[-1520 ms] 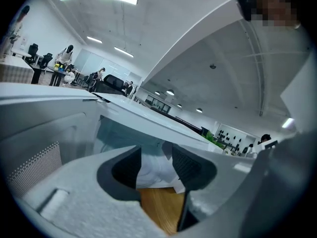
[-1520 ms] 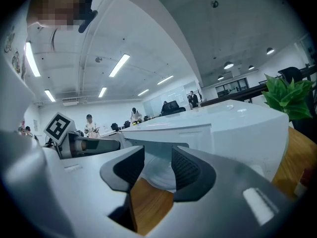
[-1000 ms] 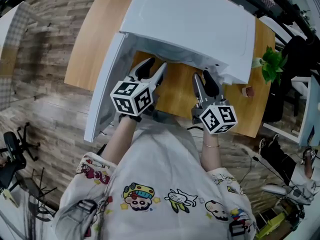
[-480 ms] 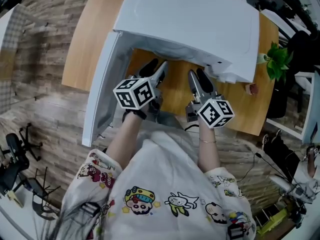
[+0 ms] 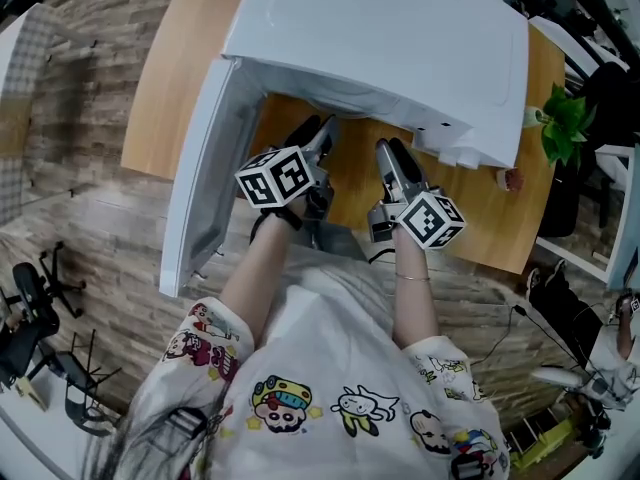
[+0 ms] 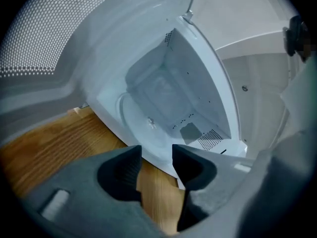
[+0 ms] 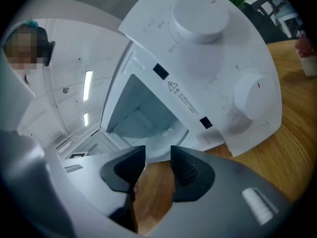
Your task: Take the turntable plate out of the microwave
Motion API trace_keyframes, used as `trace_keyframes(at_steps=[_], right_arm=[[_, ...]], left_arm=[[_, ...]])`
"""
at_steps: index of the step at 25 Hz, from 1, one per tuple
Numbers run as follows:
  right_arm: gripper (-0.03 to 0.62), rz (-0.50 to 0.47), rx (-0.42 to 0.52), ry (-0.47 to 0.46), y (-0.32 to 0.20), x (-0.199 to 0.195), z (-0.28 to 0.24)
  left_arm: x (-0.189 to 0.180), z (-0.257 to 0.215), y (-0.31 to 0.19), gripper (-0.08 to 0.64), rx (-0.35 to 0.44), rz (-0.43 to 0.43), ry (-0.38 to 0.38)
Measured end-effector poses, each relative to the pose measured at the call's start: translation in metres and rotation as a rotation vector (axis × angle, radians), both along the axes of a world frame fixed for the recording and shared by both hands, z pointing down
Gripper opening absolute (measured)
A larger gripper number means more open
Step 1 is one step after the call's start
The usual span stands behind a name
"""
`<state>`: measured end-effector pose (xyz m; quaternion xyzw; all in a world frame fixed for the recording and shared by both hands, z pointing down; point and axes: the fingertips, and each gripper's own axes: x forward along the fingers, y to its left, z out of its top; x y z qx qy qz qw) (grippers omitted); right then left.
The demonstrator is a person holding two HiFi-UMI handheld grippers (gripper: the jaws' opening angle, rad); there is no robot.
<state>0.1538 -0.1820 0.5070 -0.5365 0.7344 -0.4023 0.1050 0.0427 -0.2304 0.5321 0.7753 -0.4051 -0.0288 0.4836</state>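
Observation:
The white microwave (image 5: 380,38) stands on the wooden table (image 5: 175,78) with its door (image 5: 200,178) swung open to the left. In the left gripper view the round glass turntable plate (image 6: 141,133) lies on the floor of the white cavity (image 6: 168,93). My left gripper (image 5: 322,133) hovers over the table just in front of the opening, open and holding nothing (image 6: 156,155). My right gripper (image 5: 392,153) is beside it, also open and empty (image 7: 157,155); ahead of it are the cavity (image 7: 141,115) and the control panel with two knobs (image 7: 250,95).
A green plant (image 5: 563,118) and a small reddish pot (image 5: 512,180) stand on the table right of the microwave. The open door walls off the left side. Office chairs (image 5: 30,298) stand on the wood floor to the left.
Both grippers have moved a little forward, closer to the microwave opening. Their jaws stay open and empty.

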Motion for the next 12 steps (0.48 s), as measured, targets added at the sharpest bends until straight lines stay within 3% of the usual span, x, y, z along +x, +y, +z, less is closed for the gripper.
trace_keyframes(at_steps=[4, 12], right_arm=[[0.153, 0.001, -0.013, -0.035, -0.002, -0.001, 0.010], [0.152, -0.011, -0.030, -0.056, 0.000, -0.004, 0.021]], left_arm=[[0.000, 0.012, -0.007, 0.190, -0.014, -0.038, 0.032], [0.007, 0.029, -0.022, 0.190, -0.085, -0.093, 0.165]])
